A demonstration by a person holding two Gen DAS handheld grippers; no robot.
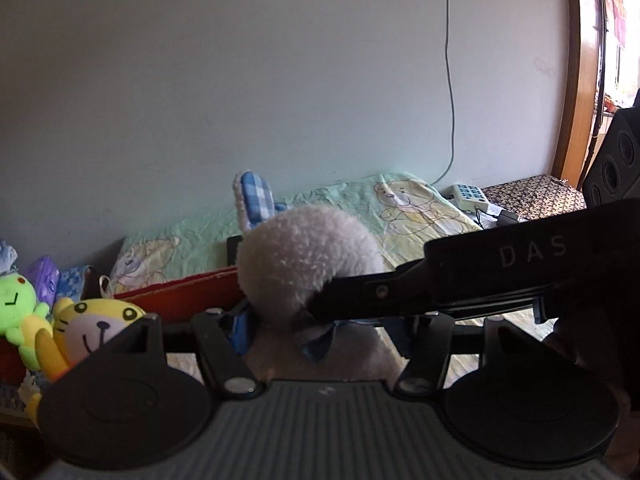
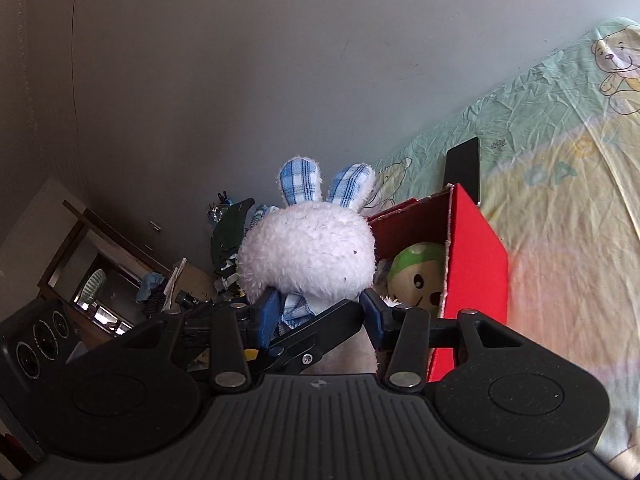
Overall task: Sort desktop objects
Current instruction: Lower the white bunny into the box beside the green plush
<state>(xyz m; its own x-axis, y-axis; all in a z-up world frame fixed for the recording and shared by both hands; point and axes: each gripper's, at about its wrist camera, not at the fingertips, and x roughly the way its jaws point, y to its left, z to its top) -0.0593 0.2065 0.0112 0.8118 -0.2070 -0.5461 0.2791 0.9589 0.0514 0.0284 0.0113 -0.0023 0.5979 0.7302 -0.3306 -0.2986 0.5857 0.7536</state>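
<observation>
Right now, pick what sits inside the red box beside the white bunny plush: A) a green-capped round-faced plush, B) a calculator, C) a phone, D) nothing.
A: in the right wrist view, a green-capped plush shows inside the red box, next to the white bunny plush.

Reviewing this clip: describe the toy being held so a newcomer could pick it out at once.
Start at the red box on the bear-print sheet. Just beside its open end, the white plush rabbit is clamped between both grippers, the right gripper closing at its neck. Unlike the green-capped plush inside the box, it is fluffy white with two blue checked ears.
</observation>
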